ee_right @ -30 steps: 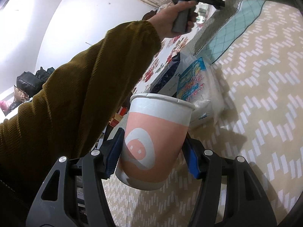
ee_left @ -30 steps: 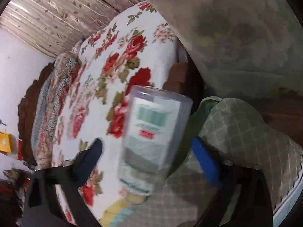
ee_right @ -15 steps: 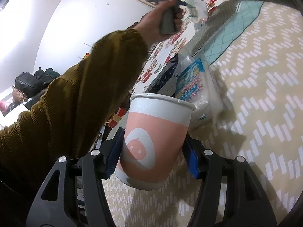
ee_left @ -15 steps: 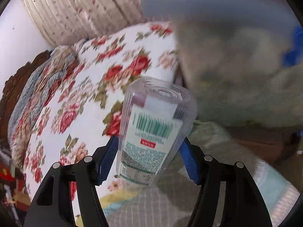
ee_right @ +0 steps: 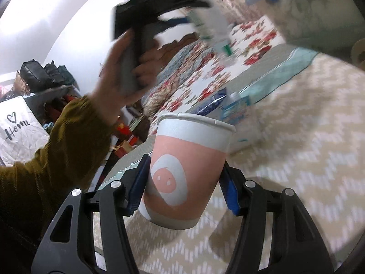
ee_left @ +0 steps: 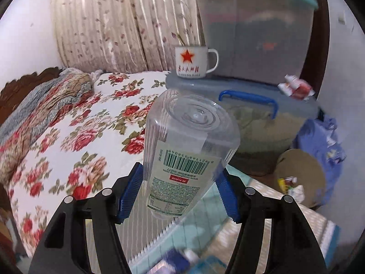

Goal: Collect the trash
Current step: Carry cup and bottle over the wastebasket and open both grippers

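My left gripper (ee_left: pixel 178 189) is shut on a clear plastic bottle (ee_left: pixel 187 150) with a white and green label, held bottom end away from the camera, in the air above the bed. That bottle also shows blurred in the right wrist view (ee_right: pixel 212 29), with the left hand and gripper body. My right gripper (ee_right: pixel 184 189) is shut on a pink and white paper cup (ee_right: pixel 187 173), upright, above a beige zigzag bedspread (ee_right: pixel 296 159). A round brown bin (ee_left: pixel 301 175) with wrappers in it stands at the right in the left wrist view.
A floral blanket (ee_left: pixel 75 134) covers the bed. Stacked plastic storage boxes (ee_left: pixel 253 118) carry a white star mug (ee_left: pixel 194 61) and crumpled wrappers (ee_left: pixel 296 88). Blue and white packets (ee_right: pixel 228 109) lie on the bedspread. A blue bag (ee_left: pixel 324 141) hangs beside the bin.
The left gripper has swung with the bottle from facing the blanket up toward the storage boxes and bin, and closer to the right camera. The right gripper still holds the cup, shifted slightly.
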The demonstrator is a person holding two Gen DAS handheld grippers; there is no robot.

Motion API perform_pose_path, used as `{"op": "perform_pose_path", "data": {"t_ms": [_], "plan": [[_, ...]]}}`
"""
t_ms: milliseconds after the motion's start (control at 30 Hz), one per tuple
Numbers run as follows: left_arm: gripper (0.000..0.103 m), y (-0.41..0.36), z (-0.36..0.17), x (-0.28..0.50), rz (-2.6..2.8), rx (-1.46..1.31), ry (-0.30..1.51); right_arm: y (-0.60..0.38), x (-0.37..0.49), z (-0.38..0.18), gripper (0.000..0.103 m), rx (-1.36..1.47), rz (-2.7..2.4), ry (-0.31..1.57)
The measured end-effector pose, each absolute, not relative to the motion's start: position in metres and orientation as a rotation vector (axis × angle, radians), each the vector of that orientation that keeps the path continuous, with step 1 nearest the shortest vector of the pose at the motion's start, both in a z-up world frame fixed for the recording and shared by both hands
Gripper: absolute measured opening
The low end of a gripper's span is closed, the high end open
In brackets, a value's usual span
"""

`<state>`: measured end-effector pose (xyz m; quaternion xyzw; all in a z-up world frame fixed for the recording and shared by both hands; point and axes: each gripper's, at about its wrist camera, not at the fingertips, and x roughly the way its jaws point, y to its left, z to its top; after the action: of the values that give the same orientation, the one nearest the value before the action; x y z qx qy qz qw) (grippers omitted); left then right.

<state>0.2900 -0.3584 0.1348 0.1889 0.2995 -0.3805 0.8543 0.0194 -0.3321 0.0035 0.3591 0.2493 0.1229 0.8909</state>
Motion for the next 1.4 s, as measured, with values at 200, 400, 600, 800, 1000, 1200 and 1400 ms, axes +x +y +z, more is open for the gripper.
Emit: {"op": "perform_pose_path", "data": {"t_ms": [200, 400, 600, 800, 1000, 1200, 1400], "plan": [[0.06, -0.327, 0.16, 0.234, -0.846, 0.343, 0.624, -0.358, -0.025, 0.021, 0.059, 0.683, 0.063, 0.475], [0.06, -0.344, 0.152, 0.189, -0.931, 0.346, 0.666, -0.396, -0.062, 0.018, 0.059, 0.692, -0.085, 0.467], [0.06, -0.397, 0.131, 0.156, -1.039, 0.358, 0.718, -0.427, -0.093, 0.013, 0.059, 0.69, -0.194, 0.459], [0.06, -0.483, 0.115, 0.131, -1.168, 0.34, 0.733, -0.518, -0.107, 0.01, 0.059, 0.699, -0.393, 0.457], [0.062, -0.559, 0.072, 0.13, -1.21, 0.279, 0.821, -0.596, -0.082, 0.004, 0.078, 0.641, -0.516, 0.519], [0.077, -0.587, 0.008, 0.141, -1.095, 0.356, 0.957, -0.619, -0.064, -0.016, 0.088, 0.672, -0.548, 0.559], [0.078, -0.529, 0.039, 0.135, -1.115, 0.301, 0.871, -0.583, -0.105, -0.001, 0.086, 0.702, -0.555, 0.435]]}}
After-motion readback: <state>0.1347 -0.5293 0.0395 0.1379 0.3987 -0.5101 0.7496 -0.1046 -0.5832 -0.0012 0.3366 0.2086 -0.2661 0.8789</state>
